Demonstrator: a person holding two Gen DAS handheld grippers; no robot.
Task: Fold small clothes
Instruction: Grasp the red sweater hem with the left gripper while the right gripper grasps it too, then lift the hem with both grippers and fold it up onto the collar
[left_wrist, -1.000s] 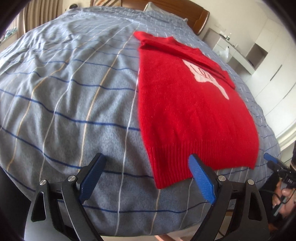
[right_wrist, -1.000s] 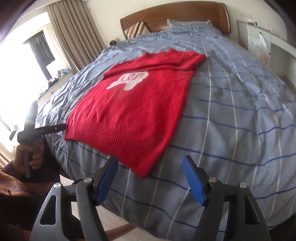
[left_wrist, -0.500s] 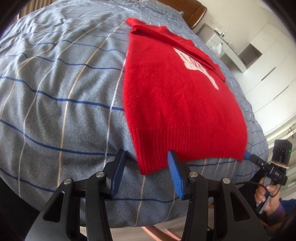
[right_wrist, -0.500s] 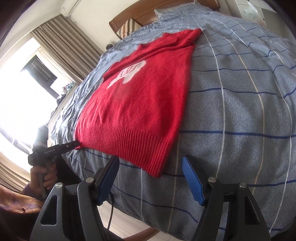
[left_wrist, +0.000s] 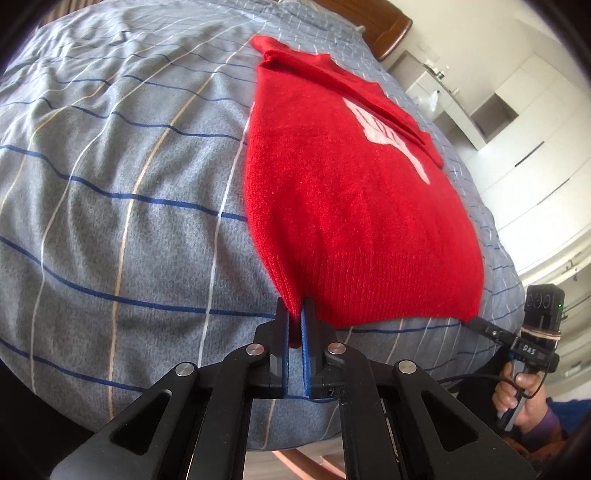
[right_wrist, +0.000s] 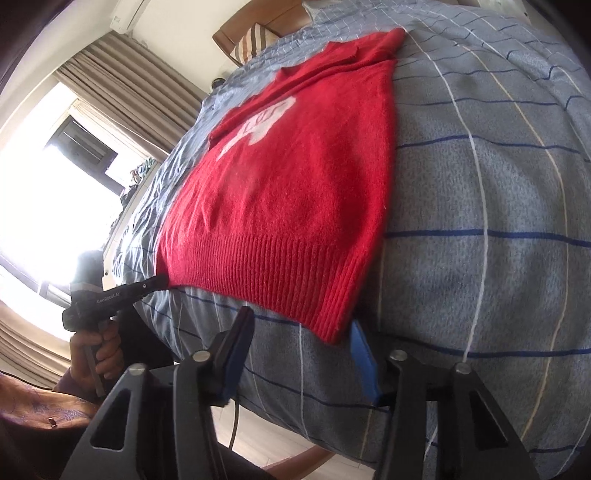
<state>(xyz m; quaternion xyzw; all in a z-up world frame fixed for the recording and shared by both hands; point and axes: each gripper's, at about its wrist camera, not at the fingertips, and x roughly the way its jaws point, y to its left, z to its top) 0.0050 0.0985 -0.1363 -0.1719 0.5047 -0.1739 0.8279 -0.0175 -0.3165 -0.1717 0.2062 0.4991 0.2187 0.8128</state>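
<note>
A red knitted sweater (left_wrist: 351, 203) with a white motif lies flat on the bed, its ribbed hem toward me and its sleeves folded across the top. My left gripper (left_wrist: 295, 310) is shut on the hem's left corner, and red fabric shows between its blue pads. In the right wrist view the same sweater (right_wrist: 295, 184) has its right hem corner between the jaws of my right gripper (right_wrist: 301, 319). Those jaws are closing but still stand apart, and the left pad is clear of the cloth. Each gripper also shows in the other's view: the right gripper (left_wrist: 484, 326) and the left gripper (right_wrist: 155, 284).
The bed wears a grey-blue cover (left_wrist: 110, 184) with blue and white stripes, and the hem lies near its foot edge. A wooden headboard (left_wrist: 384, 22) is at the far end. White cabinets (left_wrist: 517, 110) stand on one side; curtains (right_wrist: 129, 92) and a bright window are on the other. A hand (left_wrist: 517, 398) holds the right gripper.
The left jaws closed from wide open onto the hem's left corner. The right gripper sank closer to the right corner and its jaws narrowed around it.
</note>
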